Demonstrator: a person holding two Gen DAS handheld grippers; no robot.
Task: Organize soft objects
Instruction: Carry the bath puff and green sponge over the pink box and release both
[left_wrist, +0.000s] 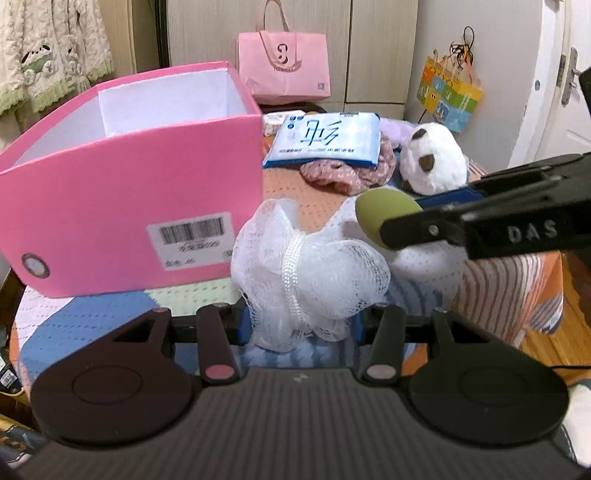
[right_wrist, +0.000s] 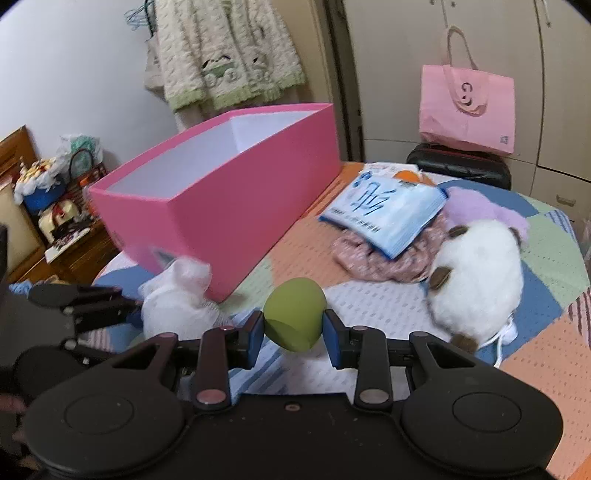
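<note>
Grippers both had something soft in them, right next to the pink box (left_wrist: 140, 192), which sat open-topped on the patchwork cloth (right_wrist: 369, 306) with its white inside showing and nothing visible in it from either camera.

Left gripper (left_wrist: 306, 325) was clamped on a white mesh bath pouf (left_wrist: 306, 266), jaws partly apart with the netting bunched between them and the white cord hanging down its middle. The pouf was held just off the barcode end of the box, close to touching that wall in the right wrist view, though contact couldn't be told for sure.

Right gripper (right_wrist: 293, 332) had its blue pads pressed on both sides of a green egg-shaped sponge (right_wrist: 295, 314), jaws as close together as the sponge let them go. That sponge sat a bit further out from the same end of the box than the pouf, on the far side of it from the box corner.

Still lying on the cloth, well away from the box's long side: a blue and white tissue pack (left_wrist: 325, 138) resting on a pinkish crumpled fabric (left_wrist: 332, 173), a white plush toy (right_wrist: 476, 280) with brown patches just past those, and something fluffy and lilac (right_wrist: 476, 206) tucked behind the plush. A pink paper bag (left_wrist: 282, 62) stood beyond the far end of the box, against the cupboard doors.
</note>
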